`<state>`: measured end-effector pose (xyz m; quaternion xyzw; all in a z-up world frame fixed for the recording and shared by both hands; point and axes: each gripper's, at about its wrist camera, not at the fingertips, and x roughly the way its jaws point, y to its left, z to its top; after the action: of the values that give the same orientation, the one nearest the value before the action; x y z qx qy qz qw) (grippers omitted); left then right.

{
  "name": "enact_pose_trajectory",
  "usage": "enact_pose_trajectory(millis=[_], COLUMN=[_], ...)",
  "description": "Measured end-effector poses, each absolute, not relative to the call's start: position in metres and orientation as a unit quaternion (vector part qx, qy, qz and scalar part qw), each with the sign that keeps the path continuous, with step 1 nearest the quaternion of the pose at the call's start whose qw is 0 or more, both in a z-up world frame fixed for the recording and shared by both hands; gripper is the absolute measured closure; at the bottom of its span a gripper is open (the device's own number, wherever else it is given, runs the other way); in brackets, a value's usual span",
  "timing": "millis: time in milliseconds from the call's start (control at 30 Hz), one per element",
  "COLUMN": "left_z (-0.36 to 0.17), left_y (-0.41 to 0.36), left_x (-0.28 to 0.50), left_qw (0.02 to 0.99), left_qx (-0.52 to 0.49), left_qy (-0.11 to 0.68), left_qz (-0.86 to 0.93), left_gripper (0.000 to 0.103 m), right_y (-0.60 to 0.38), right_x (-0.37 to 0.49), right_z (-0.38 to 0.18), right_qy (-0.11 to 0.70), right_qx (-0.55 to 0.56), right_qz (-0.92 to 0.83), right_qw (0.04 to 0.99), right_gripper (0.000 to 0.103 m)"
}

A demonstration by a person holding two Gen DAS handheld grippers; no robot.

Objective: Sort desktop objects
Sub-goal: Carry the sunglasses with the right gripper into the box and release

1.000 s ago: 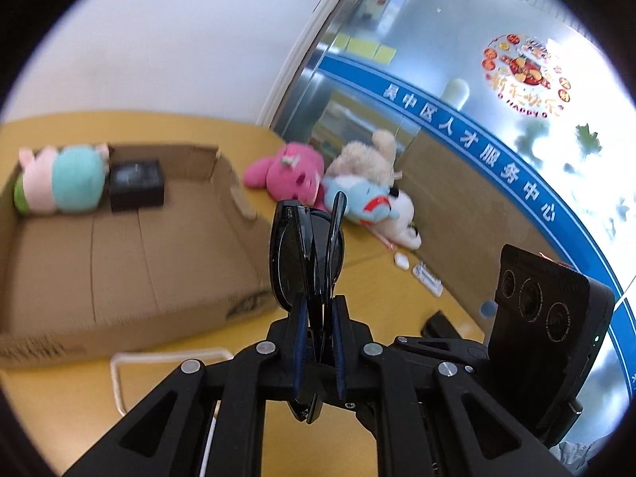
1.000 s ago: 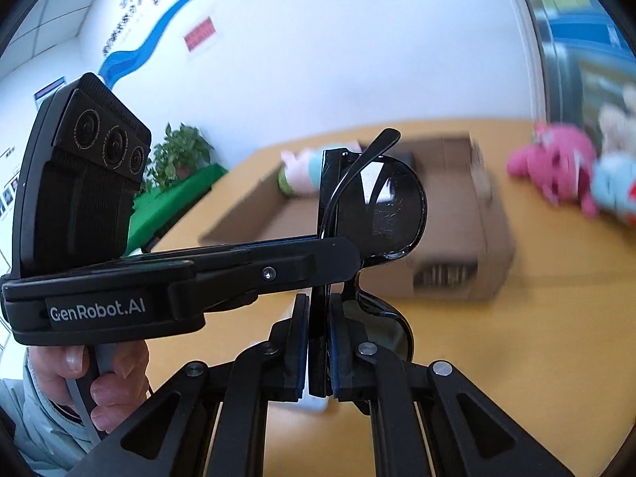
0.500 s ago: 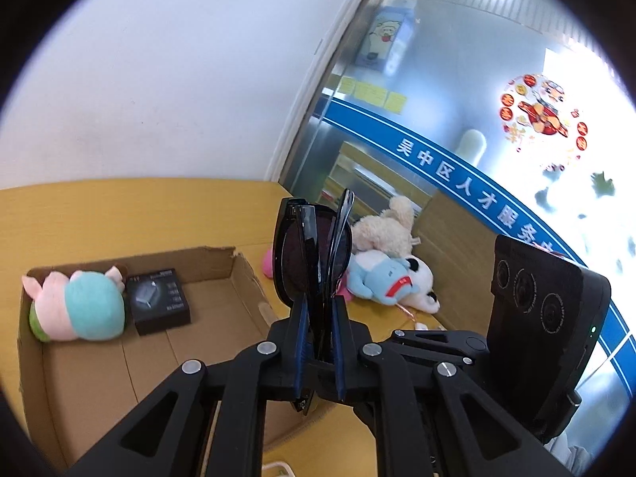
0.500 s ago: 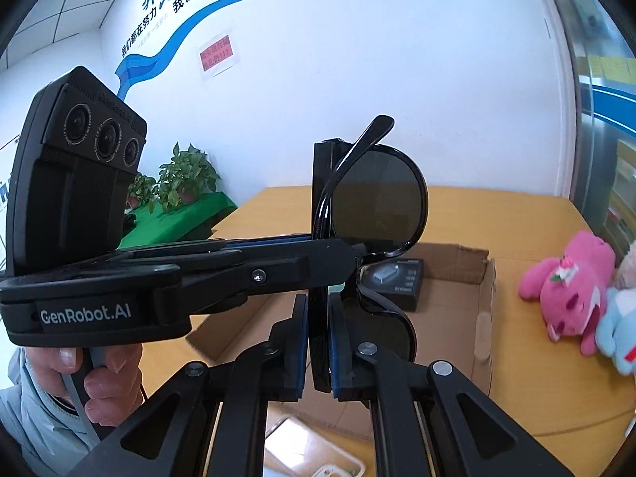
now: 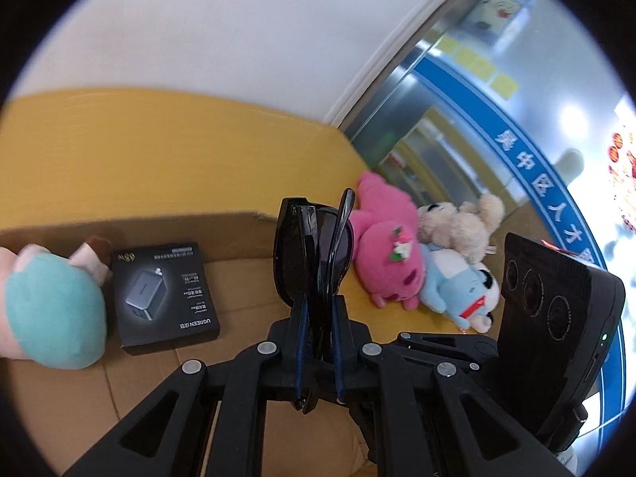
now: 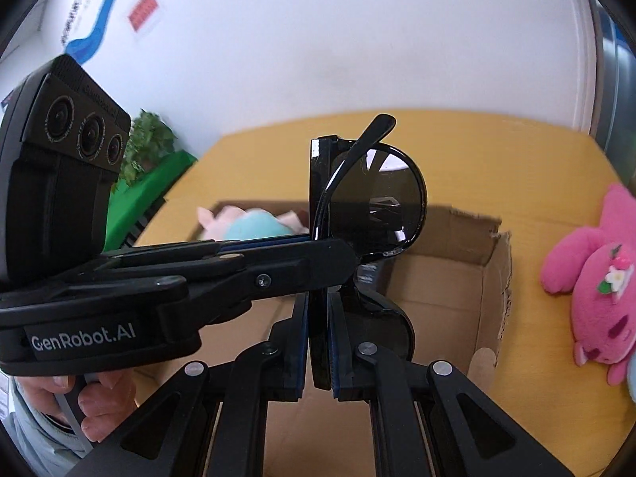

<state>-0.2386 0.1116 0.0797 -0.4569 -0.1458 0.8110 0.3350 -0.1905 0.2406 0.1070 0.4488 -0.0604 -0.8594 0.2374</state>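
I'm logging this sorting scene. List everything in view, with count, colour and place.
sunglasses: one, black, folded, clamped by both grippers above the box
cardboard box: one, brown, on the table
charger package: one, black, in the box
plush toy: one, teal and pink, in the box
plush toys: three, pink, cream, blue, on the table beside the box
table: one, yellow
left hand-held gripper: black
right hand-held gripper: black
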Motion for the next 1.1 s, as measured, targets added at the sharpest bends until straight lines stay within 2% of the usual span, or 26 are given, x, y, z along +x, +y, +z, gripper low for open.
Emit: enact_pose_trajectory(millis=[300,533,767,800,833,867,900,967,1100], left_z=[-0.005,-0.030,-0.024,-0.021,-0.017,-0.012,-0.004,0.022,0.080], left_y=[0.147,0.160,0.156,0.155,0.153,0.151,0.148,0.140,0.122], left_x=[-0.294,-0.308,-0.308,-0.308,-0.306,-0.304,-0.301,-0.288,-0.245], left_qw=[0.297,0.279,0.257,0.255,0.255,0.255,0.251,0.248,0.258], left_qx=[-0.548,-0.570,-0.567,-0.566,-0.564,-0.562,-0.556,-0.530,-0.465], left_qy=[-0.154,-0.167,-0.166,-0.165,-0.164,-0.162,-0.157,-0.149,-0.121], left_qz=[0.766,0.755,0.765,0.767,0.768,0.770,0.776,0.797,0.838], left_gripper=[0.093,0.093,0.092,0.092,0.092,0.092,0.092,0.091,0.084], right_y=[0.262,0.271,0.266,0.264,0.262,0.260,0.259,0.258,0.261], right_x=[-0.258,-0.274,-0.274,-0.272,-0.269,-0.264,-0.260,-0.247,-0.208], right_z=[0.008,-0.017,-0.017,-0.015,-0.012,-0.007,-0.002,0.014,0.057], right_qy=[-0.081,-0.089,-0.084,-0.082,-0.076,-0.067,-0.061,-0.056,-0.040], right_qx=[0.557,0.583,0.575,0.573,0.569,0.562,0.556,0.538,0.485], right_qz=[-0.801,-0.787,-0.794,-0.796,-0.799,-0.806,-0.811,-0.823,-0.859], right_qw=[0.202,0.182,0.178,0.179,0.179,0.175,0.173,0.173,0.160], right_gripper=[0.096,0.095,0.094,0.089,0.077,0.069,0.056,0.051,0.035])
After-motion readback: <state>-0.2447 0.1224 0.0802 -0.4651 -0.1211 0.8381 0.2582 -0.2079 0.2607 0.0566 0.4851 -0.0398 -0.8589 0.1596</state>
